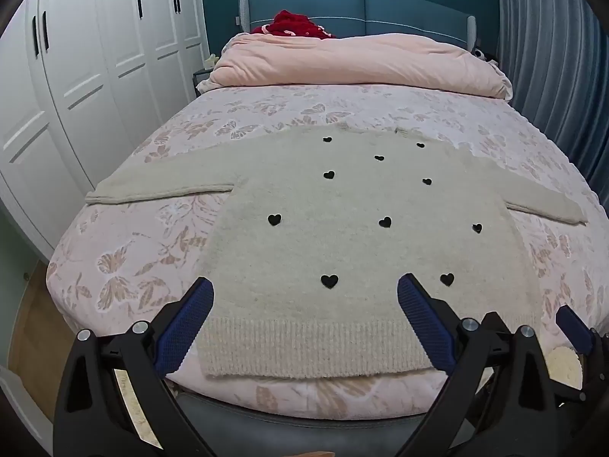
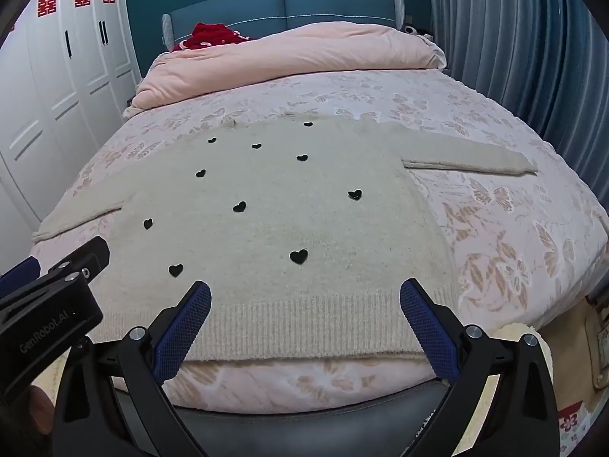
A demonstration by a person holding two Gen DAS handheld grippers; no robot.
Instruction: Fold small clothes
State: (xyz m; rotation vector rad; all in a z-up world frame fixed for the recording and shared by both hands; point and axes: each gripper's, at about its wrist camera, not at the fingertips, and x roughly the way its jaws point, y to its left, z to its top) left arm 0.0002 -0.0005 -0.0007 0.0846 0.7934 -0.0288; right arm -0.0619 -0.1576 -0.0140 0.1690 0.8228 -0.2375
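Note:
A beige knit sweater (image 1: 342, 198) with small black hearts lies flat on the bed, both sleeves spread out, its ribbed hem (image 1: 304, 346) at the near edge. It also shows in the right wrist view (image 2: 274, 205). My left gripper (image 1: 306, 291) is open and empty, held just above the hem's left half. My right gripper (image 2: 304, 293) is open and empty above the hem's right half. The left gripper's body (image 2: 49, 304) shows at the left of the right wrist view.
The bed (image 1: 133, 251) has a pink floral cover. A folded pink duvet (image 1: 342, 61) and a red garment (image 1: 297, 26) lie at the headboard. White wardrobes (image 1: 76, 76) stand on the left, a grey curtain (image 2: 533, 38) on the right.

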